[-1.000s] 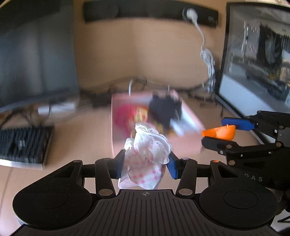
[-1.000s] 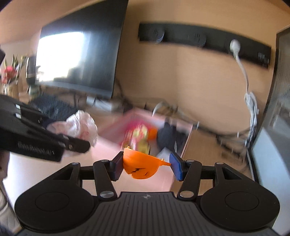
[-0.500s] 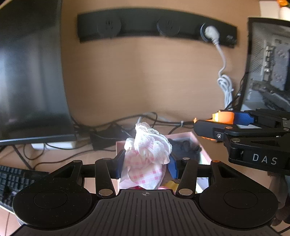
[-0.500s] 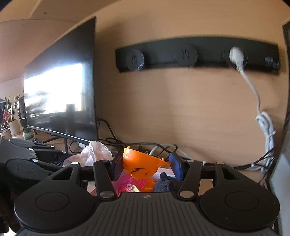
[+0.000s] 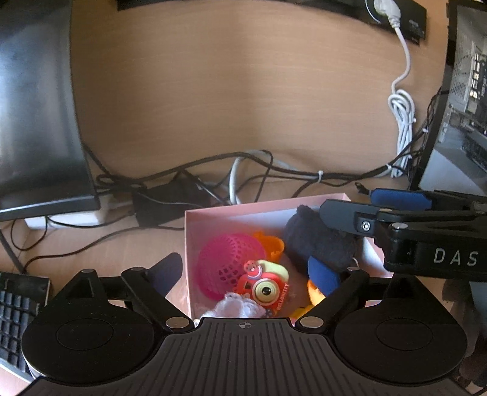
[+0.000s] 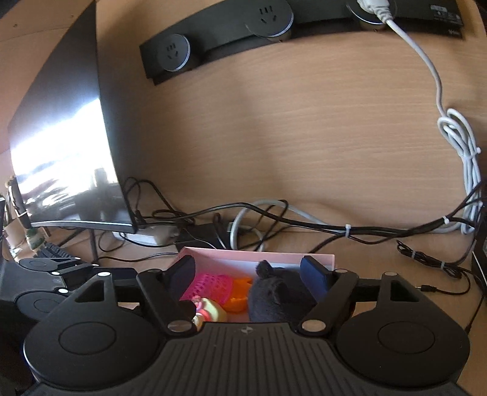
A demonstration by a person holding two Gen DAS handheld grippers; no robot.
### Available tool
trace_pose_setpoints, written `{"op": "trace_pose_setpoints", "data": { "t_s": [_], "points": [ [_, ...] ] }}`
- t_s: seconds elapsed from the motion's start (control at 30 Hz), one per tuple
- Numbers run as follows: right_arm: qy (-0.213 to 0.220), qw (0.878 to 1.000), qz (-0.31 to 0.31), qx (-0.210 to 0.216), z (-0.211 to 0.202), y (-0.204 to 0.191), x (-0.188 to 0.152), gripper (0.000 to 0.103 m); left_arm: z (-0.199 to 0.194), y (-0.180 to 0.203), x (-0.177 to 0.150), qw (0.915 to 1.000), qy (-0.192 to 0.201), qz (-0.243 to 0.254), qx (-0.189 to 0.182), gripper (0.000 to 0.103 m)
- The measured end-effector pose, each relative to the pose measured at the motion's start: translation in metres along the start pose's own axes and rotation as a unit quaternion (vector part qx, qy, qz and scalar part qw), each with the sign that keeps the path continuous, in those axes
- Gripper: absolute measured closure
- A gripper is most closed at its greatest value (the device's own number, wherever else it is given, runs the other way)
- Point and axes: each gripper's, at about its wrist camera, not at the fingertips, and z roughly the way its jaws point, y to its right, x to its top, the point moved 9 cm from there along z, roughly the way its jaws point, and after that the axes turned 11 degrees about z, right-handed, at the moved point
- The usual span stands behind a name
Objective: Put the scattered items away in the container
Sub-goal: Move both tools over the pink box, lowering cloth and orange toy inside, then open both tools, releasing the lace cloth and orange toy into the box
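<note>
On the desk [image 5: 91, 243], pink box [image 5: 243, 210] below both spread hand-held grippers [image 5: 246, 271].

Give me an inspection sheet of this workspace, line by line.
Surface: wooden desk, bare beside the box.
Job's things: pink box holds a pink mesh basket, orange cup, dark plush, toy camera, white cloth.
Clutter: nothing seen loose outside the box.
Grippers: left hand-held gripper open, empty; right hand-held gripper open, empty, both over the box.
Cables: black tangle behind the box; white coil hanging.
Surroundings: monitor, keyboard, socket strip.
</note>
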Motion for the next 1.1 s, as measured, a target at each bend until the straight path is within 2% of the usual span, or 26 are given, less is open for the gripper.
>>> {"op": "trace_pose_setpoints", "data": {
  "t_s": [0.37,0.7,0.87,1.0,1.1],
  "points": [
    [-0.009,1.000,-0.007,-0.018,-0.006,0.005,-0.009,0.022,-0.005,-0.001,-0.011,0.9999,-0.014,-0.001,0.007,0.007],
    [-0.021,0.999,-0.018,-0.021,-0.023,0.002,-0.023,0.022,-0.028,0.008,-0.025,0.9997,-0.019,-0.009,0.013,0.005],
    [-0.018,0.999,-0.027,-0.027,-0.041,0.000,-0.034,0.017,-0.045,0.015,-0.034,0.9996,-0.014,-0.017,0.018,0.005],
    [-0.009,0.999,-0.025,-0.035,-0.062,0.002,-0.044,0.004,-0.066,0.021,-0.043,0.9994,-0.003,-0.020,0.028,0.003],
    [-0.001,0.999,-0.026,-0.045,-0.081,0.007,-0.053,0.001,-0.081,0.029,-0.052,0.9993,0.004,-0.023,0.029,0.002]
  ]
}}
